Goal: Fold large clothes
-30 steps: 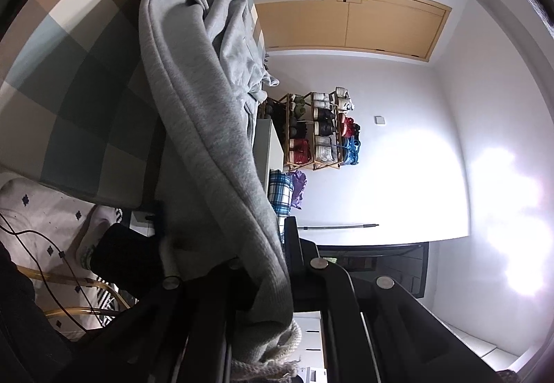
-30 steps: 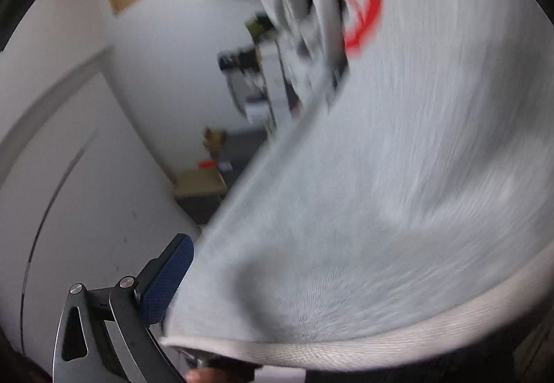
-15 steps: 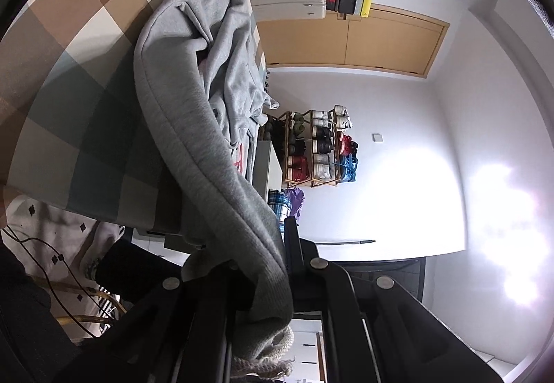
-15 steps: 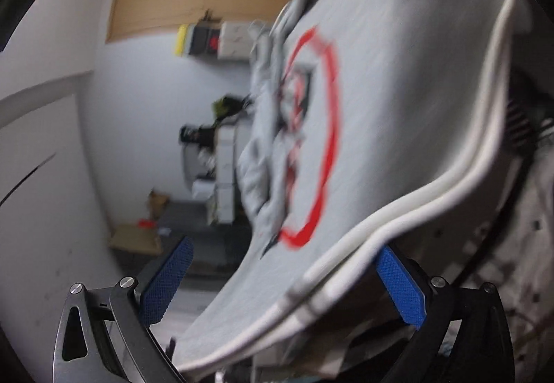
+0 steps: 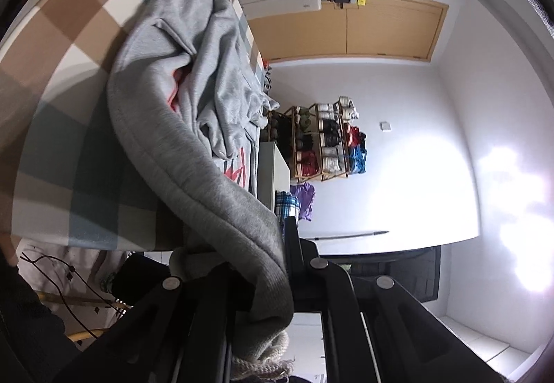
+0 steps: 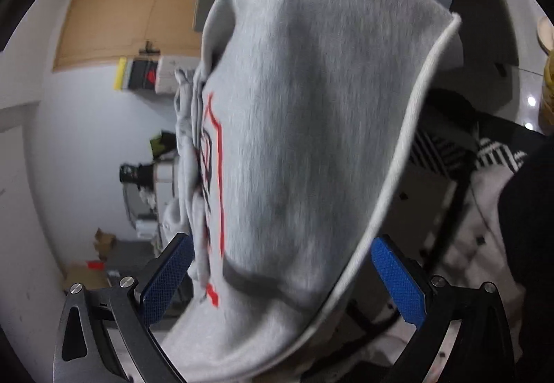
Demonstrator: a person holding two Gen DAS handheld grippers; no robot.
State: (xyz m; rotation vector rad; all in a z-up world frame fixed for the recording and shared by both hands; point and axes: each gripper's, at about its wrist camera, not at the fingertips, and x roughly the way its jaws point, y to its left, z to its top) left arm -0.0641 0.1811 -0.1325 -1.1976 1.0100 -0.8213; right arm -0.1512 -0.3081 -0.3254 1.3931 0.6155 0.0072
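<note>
Mostly the grey sweatshirt [image 5: 194,78] lies bunched on the checked table [image 5: 69,47]. Its ribbed hem is pinched in the left gripper [image 5: 273,282]; the right gripper [image 6: 280,275] stands spread around hanging cloth. Better to close right before pulling taut.

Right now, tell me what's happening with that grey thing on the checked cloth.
A person with a gripper in each hand is folding a grey sweatshirt on the checked tablecloth. The left gripper is shut on a thick edge of it. The right gripper stands open, with the hem end and its red print between the blue pads.
</note>
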